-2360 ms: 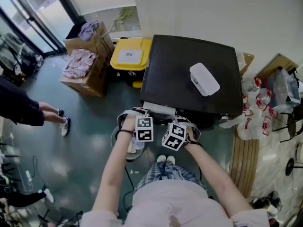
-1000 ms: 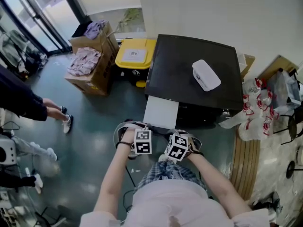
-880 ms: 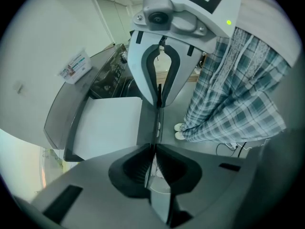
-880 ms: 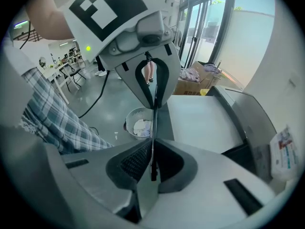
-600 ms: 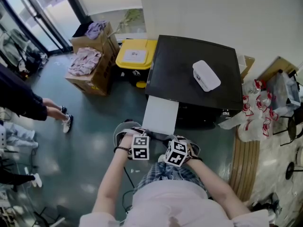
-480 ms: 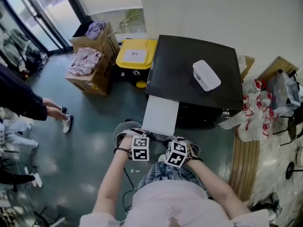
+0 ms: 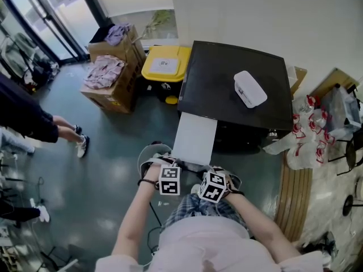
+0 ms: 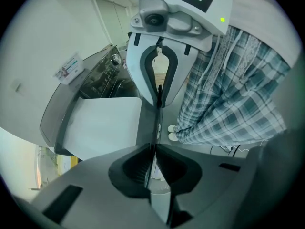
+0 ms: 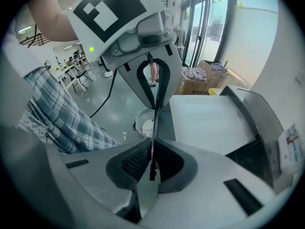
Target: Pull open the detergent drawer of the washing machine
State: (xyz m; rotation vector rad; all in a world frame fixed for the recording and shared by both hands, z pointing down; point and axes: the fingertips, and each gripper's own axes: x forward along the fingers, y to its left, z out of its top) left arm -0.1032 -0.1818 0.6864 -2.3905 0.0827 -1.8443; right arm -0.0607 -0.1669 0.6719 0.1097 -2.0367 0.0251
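The black washing machine stands against the wall. Its white detergent drawer sticks out of the front towards me. Both grippers hold the drawer's near edge, side by side. My left gripper is shut on the thin front edge, which runs as a dark strip between its jaws in the left gripper view. My right gripper is shut on the same edge to the right. The drawer's white top stretches beyond the jaws to the machine.
A white box lies on the machine's top. A yellow-lidded bin and cardboard boxes of clothes stand to its left. A round bin sits on the floor by my left hand. Plastic bags lie right; a bystander stands left.
The white drawer has come further out of the machine. Both grippers have moved back towards me along with its front edge, still shut on it.
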